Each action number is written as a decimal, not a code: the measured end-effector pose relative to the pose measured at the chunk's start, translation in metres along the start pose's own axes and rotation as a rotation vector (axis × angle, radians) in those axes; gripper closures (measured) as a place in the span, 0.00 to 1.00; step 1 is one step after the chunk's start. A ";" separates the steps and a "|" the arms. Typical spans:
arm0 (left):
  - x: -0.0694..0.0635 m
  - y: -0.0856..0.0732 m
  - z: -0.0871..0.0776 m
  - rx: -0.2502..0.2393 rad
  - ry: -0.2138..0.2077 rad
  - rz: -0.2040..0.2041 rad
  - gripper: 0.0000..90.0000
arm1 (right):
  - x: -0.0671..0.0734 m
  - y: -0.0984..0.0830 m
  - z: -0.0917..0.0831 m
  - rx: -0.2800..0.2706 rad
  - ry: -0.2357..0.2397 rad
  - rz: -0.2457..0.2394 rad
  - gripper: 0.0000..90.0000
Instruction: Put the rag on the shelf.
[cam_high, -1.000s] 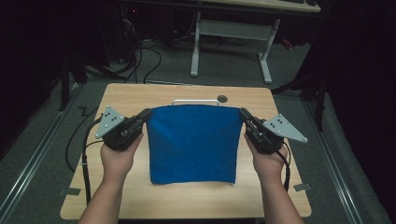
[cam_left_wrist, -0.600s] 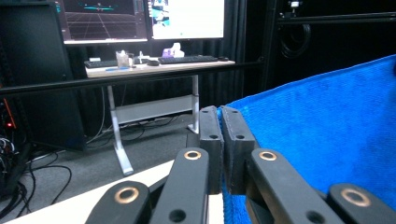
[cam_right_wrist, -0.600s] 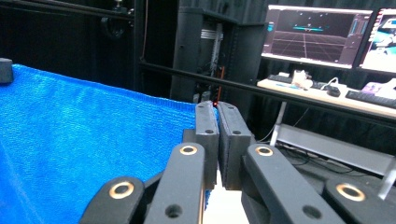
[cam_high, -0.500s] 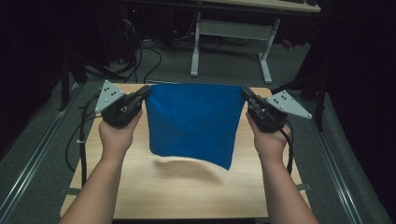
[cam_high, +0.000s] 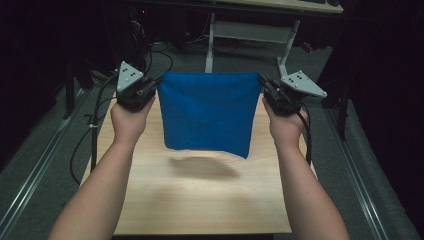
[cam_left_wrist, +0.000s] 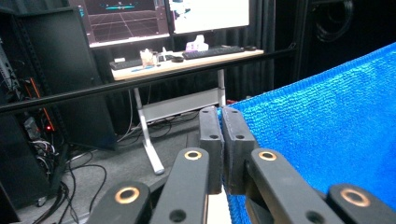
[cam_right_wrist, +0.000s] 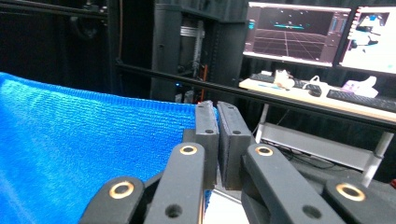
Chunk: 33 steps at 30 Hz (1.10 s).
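Blue cloth (cam_high: 207, 112) hangs in the air above the wooden table (cam_high: 200, 200), stretched between the two grippers by its top corners, with its lower edge clear of the tabletop and a soft shadow on the wood beneath it. The left gripper (cam_high: 150, 87) pinches the upper left corner; in the left gripper view its black jaws are pressed together with the cloth's (cam_left_wrist: 327, 130) edge caught between them. The right gripper (cam_high: 265, 87) grips the upper right corner the same way, jaws closed tight on the cloth's (cam_right_wrist: 84, 144) edge in the right gripper view. The top edge sags slightly between the two grips. Behind the table stands a desk (cam_left_wrist: 187, 63) with monitors (cam_right_wrist: 292, 30) and a keyboard (cam_left_wrist: 212, 51).
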<state>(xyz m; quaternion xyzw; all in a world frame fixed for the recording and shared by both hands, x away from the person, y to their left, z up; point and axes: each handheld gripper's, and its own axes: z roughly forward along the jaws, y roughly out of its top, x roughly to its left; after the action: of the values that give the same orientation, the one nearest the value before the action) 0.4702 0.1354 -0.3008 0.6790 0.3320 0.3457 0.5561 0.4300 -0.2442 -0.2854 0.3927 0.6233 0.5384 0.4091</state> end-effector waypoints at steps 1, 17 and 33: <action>0.002 0.003 0.006 0.010 0.006 0.016 0.98 | -0.002 0.000 0.004 0.001 0.000 0.000 0.98; 0.031 -0.009 0.078 0.132 0.049 -0.010 0.98 | -0.027 -0.010 0.072 0.106 -0.041 -0.013 0.99; 0.027 -0.073 0.103 0.286 -0.028 -0.082 0.97 | -0.034 -0.066 0.096 0.276 -0.038 -0.005 0.98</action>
<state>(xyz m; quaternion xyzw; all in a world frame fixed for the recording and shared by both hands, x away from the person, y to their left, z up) 0.5664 0.1150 -0.3848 0.7419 0.3975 0.2623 0.4720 0.5281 -0.2493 -0.3564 0.4536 0.6847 0.4390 0.3643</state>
